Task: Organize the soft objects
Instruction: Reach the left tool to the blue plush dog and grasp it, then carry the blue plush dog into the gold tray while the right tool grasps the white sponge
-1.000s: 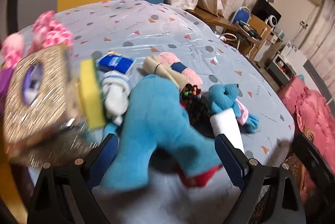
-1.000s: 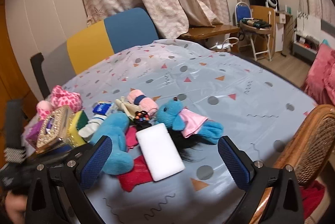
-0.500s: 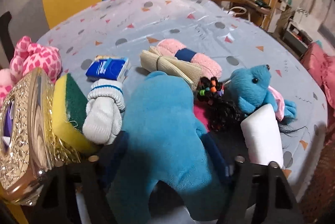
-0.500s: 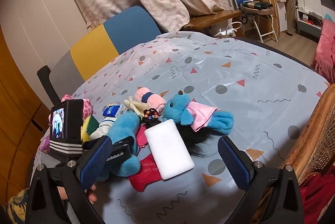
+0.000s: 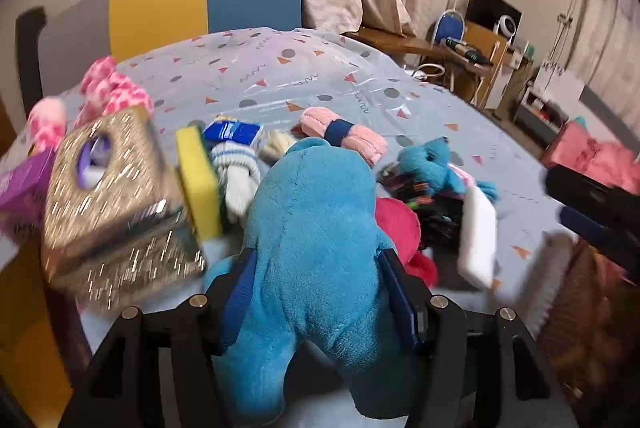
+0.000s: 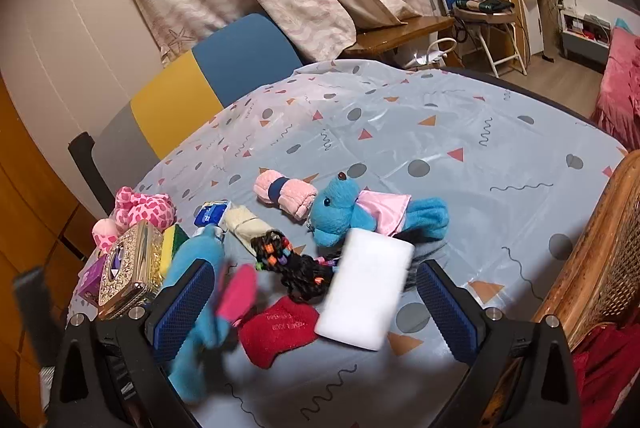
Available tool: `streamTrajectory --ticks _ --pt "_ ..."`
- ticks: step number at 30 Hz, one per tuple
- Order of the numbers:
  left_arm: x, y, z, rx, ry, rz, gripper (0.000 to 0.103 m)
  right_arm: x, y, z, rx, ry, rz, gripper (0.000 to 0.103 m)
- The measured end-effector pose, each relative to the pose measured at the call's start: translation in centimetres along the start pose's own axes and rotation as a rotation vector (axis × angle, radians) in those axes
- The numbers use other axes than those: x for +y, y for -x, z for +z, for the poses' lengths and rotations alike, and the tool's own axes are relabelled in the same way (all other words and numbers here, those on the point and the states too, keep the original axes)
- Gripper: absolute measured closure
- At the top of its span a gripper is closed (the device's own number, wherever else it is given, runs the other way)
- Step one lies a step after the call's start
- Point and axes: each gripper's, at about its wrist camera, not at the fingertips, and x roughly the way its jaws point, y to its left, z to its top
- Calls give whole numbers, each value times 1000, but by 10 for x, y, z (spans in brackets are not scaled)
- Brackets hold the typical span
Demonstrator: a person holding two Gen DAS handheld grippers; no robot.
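A big blue plush toy (image 5: 316,228) fills the middle of the left wrist view. My left gripper (image 5: 316,292) has its jaws closing on the toy's body, and both pads press into the fur. In the right wrist view the same toy (image 6: 200,268) shows blurred at the lower left, with a pink part beside it. My right gripper (image 6: 314,288) stands open with nothing held. Ahead of it lie a white sponge (image 6: 368,292), a red sock (image 6: 276,328), a black beaded hairpiece (image 6: 296,268) and a small blue plush in a pink dress (image 6: 344,212).
A gold tissue box (image 5: 116,196), a yellow-green sponge (image 5: 198,180), a white sock (image 5: 236,168) and a blue tissue pack (image 5: 234,132) crowd the left. A pink rolled towel (image 6: 284,192) lies further back. The patterned tablecloth (image 6: 440,132) stretches beyond. A wicker chair (image 6: 600,248) stands at the right.
The left gripper's jaws have come in from wide apart onto the big blue plush toy. In the right wrist view the toy has shifted and now shows blurred.
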Motion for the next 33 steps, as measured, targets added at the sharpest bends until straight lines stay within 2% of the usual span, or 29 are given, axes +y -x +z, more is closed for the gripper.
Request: streamTrajectory --ticks 6,9,10,11,14,18,21,23,26,29,31,32,33 --pt "5 19 -39 56 43 7 35 -4 -3 1 24 -28 0 0" --pt "3 11 -53 78 35 56 26 -4 -4 0 33 -29 -5 0" --pt "2 13 -54 56 34 55 16 -3 -5 0 35 -26 -7 0" --pt "1 13 -54 46 33 53 11 -3 -5 0 36 -25 -7 0" --pt "-1 0 -51 78 14 53 9 -3 -5 0 38 -26 -12 0" --pt "2 -13 -55 94 -1 64 12 1 -14 2 91 -10 -70 0" --pt "9 -12 -57 81 24 38 21 8 -32 6 170 29 -166 0" --pt "8 -7 -59 66 22 32 24 14 -49 8 220 66 -263 0" --pt "14 7 -60 46 70 -17 24 18 -73 8 262 116 -359 1" --pt "22 30 -58 -1 118 -55 24 16 -98 6 340 134 -419 2" --pt "29 47 -57 -36 148 -83 24 13 -112 4 367 136 -431 15" --pt "33 56 -56 -52 167 -95 24 12 -118 2 385 144 -456 36" --pt "37 66 -55 -67 186 -105 24 9 -123 0 406 129 -463 46"
